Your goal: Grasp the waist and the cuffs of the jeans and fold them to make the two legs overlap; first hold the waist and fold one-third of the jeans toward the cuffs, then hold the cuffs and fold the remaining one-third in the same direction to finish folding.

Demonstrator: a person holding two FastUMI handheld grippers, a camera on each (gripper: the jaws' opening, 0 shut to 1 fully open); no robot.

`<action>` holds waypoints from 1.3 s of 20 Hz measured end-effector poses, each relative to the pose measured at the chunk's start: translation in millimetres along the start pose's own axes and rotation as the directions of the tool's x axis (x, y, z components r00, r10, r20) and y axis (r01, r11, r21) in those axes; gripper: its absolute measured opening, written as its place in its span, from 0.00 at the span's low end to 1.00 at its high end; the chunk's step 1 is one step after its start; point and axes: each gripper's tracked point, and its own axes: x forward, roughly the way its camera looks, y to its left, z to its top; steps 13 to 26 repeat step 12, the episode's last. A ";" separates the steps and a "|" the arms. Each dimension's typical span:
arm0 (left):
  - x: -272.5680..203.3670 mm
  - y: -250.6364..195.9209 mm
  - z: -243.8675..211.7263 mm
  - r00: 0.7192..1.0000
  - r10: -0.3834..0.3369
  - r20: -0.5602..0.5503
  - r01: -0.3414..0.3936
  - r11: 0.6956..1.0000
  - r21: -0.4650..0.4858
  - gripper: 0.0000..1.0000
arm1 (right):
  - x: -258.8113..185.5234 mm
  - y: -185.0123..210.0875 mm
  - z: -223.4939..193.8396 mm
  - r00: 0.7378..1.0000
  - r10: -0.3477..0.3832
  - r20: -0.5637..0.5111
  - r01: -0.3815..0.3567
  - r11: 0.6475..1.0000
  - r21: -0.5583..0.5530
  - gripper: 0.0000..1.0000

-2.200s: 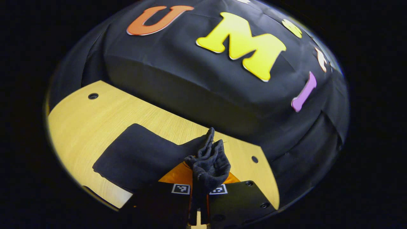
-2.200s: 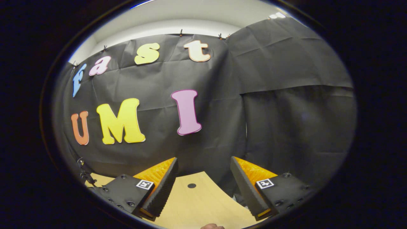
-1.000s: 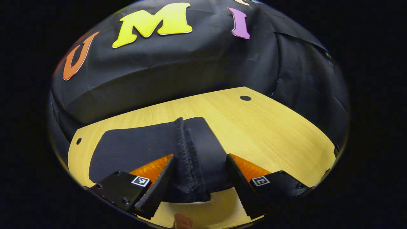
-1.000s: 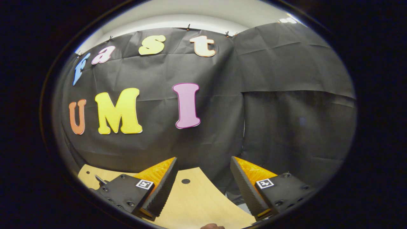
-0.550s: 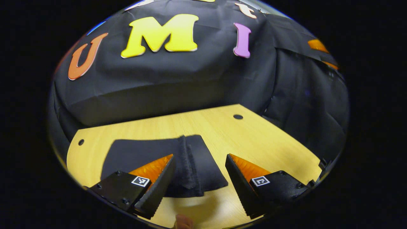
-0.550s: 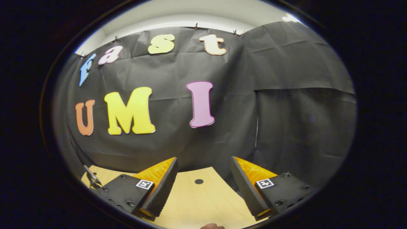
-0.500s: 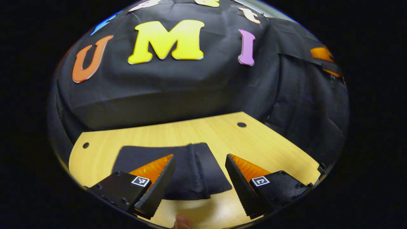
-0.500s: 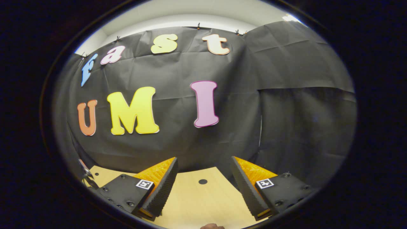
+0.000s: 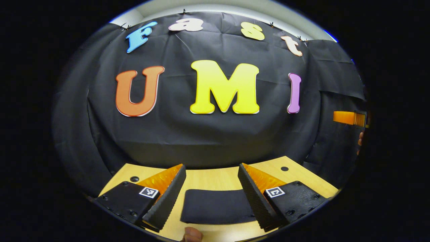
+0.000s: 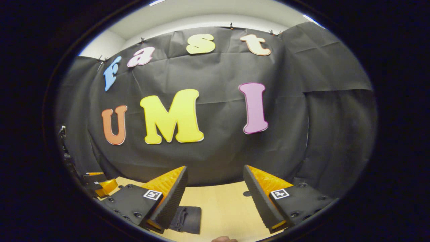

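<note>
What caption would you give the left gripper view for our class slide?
Open left gripper above the folded jeans lying flat on the wooden table.

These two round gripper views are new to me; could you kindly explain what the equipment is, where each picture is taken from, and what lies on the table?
There is no robot arm here: a person holds a two-finger hand-held gripper in each hand, and a fisheye camera rides on each, looking forward along its two fingers.

In the left gripper view, the left hand-held gripper is open and holds nothing. Between its fingers lie the folded dark jeans, flat on the wooden table.

In the right gripper view, the right hand-held gripper is also open and empty above the table, with an edge of the jeans at lower left. Both cameras face the booth's black cloth wall.

The jeans look like a compact folded bundle, so the folding seems finished.
</note>
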 end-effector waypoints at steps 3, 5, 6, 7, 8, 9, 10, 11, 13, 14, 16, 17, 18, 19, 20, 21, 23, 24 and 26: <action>-14.6 21.3 28.1 0.998 0.032 0.045 -0.032 0.999 -0.003 1.00 | 8.4 29.9 -3.0 0.999 0.044 0.003 -0.044 0.999 -0.009 0.99; -22.7 13.5 31.5 0.995 0.040 0.086 -0.038 0.999 -0.022 0.99 | 11.7 45.8 -4.2 0.998 0.068 0.005 -0.068 0.998 -0.015 0.99; -26.2 17.5 38.5 0.994 0.050 0.097 -0.048 0.999 -0.024 0.99 | 13.5 52.1 -5.2 0.997 0.077 0.006 -0.076 0.997 -0.016 0.98; -29.4 22.2 45.1 0.992 0.062 0.111 -0.061 0.998 -0.014 0.99 | 14.1 58.5 -6.7 0.996 0.085 0.004 -0.085 0.996 -0.014 0.98; -32.6 26.2 50.6 0.989 0.072 0.126 -0.072 0.997 -0.005 0.99 | 15.0 64.8 -9.4 0.996 0.092 0.003 -0.091 0.996 -0.012 0.99; -34.5 29.6 54.3 0.988 0.077 0.131 -0.076 0.997 -0.008 0.99 | 15.2 68.9 -11.9 0.995 0.096 -0.001 -0.096 0.995 -0.012 0.98; -35.0 31.9 54.0 0.988 0.081 0.132 -0.079 0.997 -0.019 0.99 | 15.7 72.2 -13.9 0.995 0.100 -0.003 -0.100 0.995 -0.011 0.98; -34.8 33.8 53.3 0.988 0.085 0.126 -0.082 0.996 -0.031 0.99 | 15.7 76.3 -16.3 0.995 0.103 -0.008 -0.103 0.995 -0.010 0.98; -35.9 34.3 52.2 0.989 0.088 0.123 -0.084 0.996 -0.038 0.99 | 15.9 78.8 -18.9 0.994 0.106 -0.011 -0.106 0.994 -0.008 0.98; -35.9 34.3 52.2 0.989 0.088 0.123 -0.084 0.996 -0.038 0.99 | 15.9 78.8 -18.9 0.994 0.106 -0.011 -0.106 0.994 -0.008 0.98; -35.9 34.3 52.2 0.989 0.088 0.123 -0.084 0.996 -0.038 0.99 | 15.9 78.8 -18.9 0.994 0.106 -0.011 -0.106 0.994 -0.008 0.98; -35.9 34.3 52.2 0.989 0.088 0.123 -0.084 0.996 -0.038 0.99 | 15.9 78.8 -18.9 0.994 0.106 -0.011 -0.106 0.994 -0.008 0.98; -35.9 34.3 52.2 0.989 0.088 0.123 -0.084 0.996 -0.038 0.99 | 15.9 78.8 -18.9 0.994 0.106 -0.011 -0.106 0.994 -0.008 0.98; -35.9 34.3 52.2 0.989 0.088 0.123 -0.084 0.996 -0.038 0.99 | 15.9 78.8 -18.9 0.994 0.106 -0.011 -0.106 0.994 -0.008 0.98; -35.9 34.3 52.2 0.989 0.088 0.123 -0.084 0.996 -0.038 0.99 | 15.9 78.8 -18.9 0.994 0.106 -0.011 -0.106 0.994 -0.008 0.98; -35.9 34.3 52.2 0.989 0.088 0.123 -0.084 0.996 -0.038 0.99 | 15.9 78.8 -18.9 0.994 0.106 -0.011 -0.106 0.994 -0.008 0.98; -35.9 34.3 52.2 0.989 0.088 0.123 -0.084 0.996 -0.038 0.99 | 15.9 78.8 -18.9 0.994 0.106 -0.011 -0.106 0.994 -0.008 0.98; -35.9 34.3 52.2 0.989 0.088 0.123 -0.084 0.996 -0.038 0.99 | 15.9 78.8 -18.9 0.994 0.106 -0.011 -0.106 0.994 -0.008 0.98; -35.9 34.3 52.2 0.989 0.088 0.123 -0.084 0.996 -0.038 0.99 | 15.9 78.8 -18.9 0.994 0.106 -0.011 -0.106 0.994 -0.008 0.98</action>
